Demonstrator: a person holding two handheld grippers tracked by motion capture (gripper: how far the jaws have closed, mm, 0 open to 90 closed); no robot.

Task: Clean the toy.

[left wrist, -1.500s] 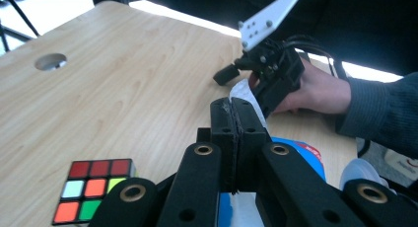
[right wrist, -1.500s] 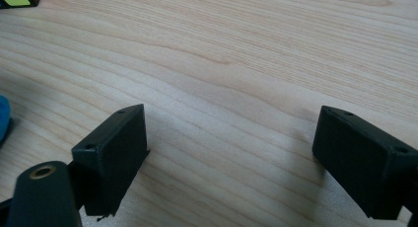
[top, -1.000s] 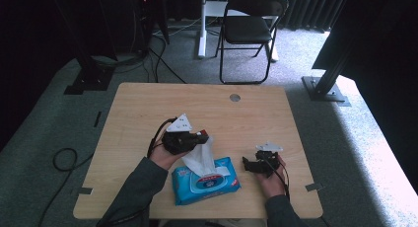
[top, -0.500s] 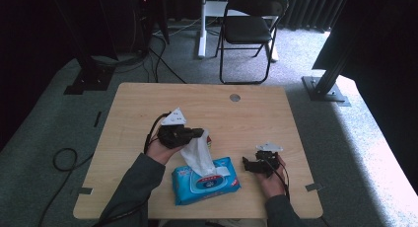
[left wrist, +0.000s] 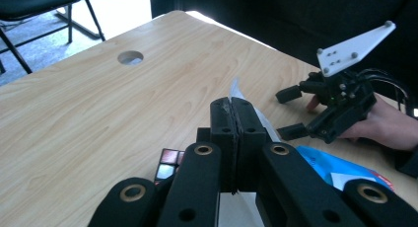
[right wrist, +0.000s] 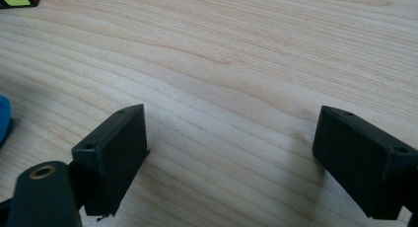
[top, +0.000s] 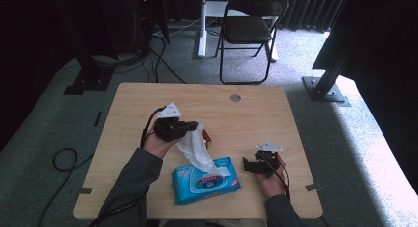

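My left gripper (top: 196, 125) hovers over the middle of the wooden table (top: 256, 113), shut on a white wipe (top: 196, 149). The wipe stretches down from the jaws into the opening of a blue wipe pack (top: 204, 182) near the front edge. In the left gripper view the shut jaws (left wrist: 236, 111) pinch the wipe (left wrist: 265, 124), whose tip pokes out above them. My right gripper (top: 245, 164) rests on the table right of the pack, open and holding nothing; its jaws (right wrist: 229, 138) stand wide over bare wood. It also appears in the left gripper view (left wrist: 291, 113).
A colour cube (top: 207, 138) lies just behind the wipe, under the left gripper; the cube (left wrist: 167, 164) also shows beside the left jaws. The tabletop has a round hole (top: 235, 97) near its far edge. A black folding chair (top: 249, 29) stands beyond the table.
The left gripper has moved left and a little away from the pack, drawing the wipe out longer. The right gripper has not moved.
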